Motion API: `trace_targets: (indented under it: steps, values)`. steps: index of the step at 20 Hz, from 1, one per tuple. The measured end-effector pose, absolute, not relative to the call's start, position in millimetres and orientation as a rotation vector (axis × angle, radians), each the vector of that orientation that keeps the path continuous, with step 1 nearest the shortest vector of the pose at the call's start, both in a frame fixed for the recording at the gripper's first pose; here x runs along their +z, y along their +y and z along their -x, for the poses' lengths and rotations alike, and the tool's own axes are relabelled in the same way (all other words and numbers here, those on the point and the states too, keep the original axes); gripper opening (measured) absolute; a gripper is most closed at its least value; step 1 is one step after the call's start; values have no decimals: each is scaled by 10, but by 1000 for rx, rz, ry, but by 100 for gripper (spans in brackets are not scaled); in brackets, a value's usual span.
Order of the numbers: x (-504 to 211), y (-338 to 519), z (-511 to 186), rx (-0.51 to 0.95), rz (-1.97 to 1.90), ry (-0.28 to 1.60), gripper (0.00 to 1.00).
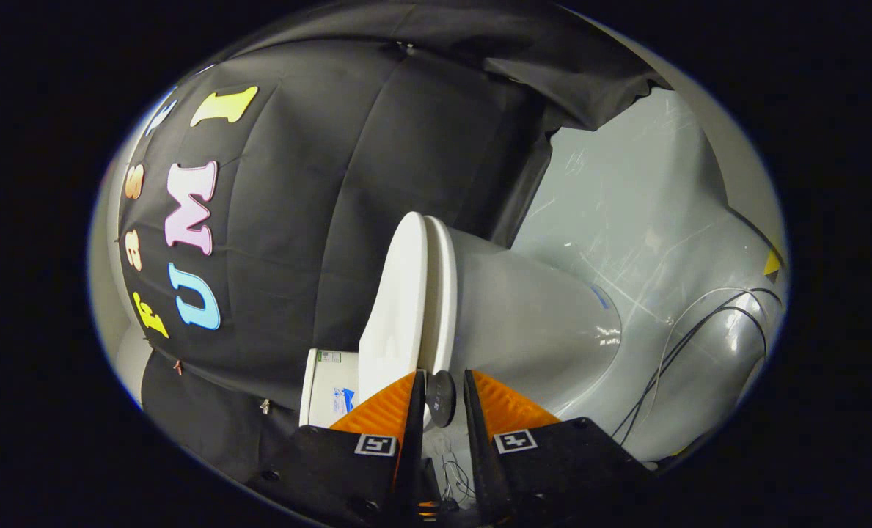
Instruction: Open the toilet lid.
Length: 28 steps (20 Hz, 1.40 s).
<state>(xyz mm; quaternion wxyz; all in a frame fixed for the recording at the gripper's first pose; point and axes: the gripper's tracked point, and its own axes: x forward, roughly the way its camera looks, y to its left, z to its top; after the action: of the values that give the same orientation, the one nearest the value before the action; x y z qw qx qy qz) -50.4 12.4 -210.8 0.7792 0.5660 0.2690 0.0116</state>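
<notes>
Fingers point(441, 400) sit slightly parted at the toilet lid's point(395, 308) front edge, gripping nothing; pinching lid and seat point(441, 293) together could lift both

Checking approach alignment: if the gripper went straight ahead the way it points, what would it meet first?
Likely the toilet lid's front edge, just ahead between the open fingers of the gripper; a small dark disc sits in the gap. Depth uncertain.
</notes>
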Motion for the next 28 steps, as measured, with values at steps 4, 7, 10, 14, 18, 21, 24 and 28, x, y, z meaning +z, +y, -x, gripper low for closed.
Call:
trace_targets:
  steps: [4, 7, 10, 14, 18, 21, 24, 28]
  values:
    - [-2142, 254, 527, 57, -1244, 623, 34]
    - [-2075, 291, 492, 79, -1290, 619, 34]
    - [-2149, 322, 496, 87, -1294, 631, 34]
    - [-2207, 320, 480, 53, -1324, 628, 9]
    - [-2212, 310, 493, 49, -1337, 621, 9]
    - [-2197, 314, 476, 37, -1317, 610, 9]
    - [-2176, 331, 431, 16, -1313, 610, 5]
    - [-2104, 335, 455, -6, -1266, 615, 5]
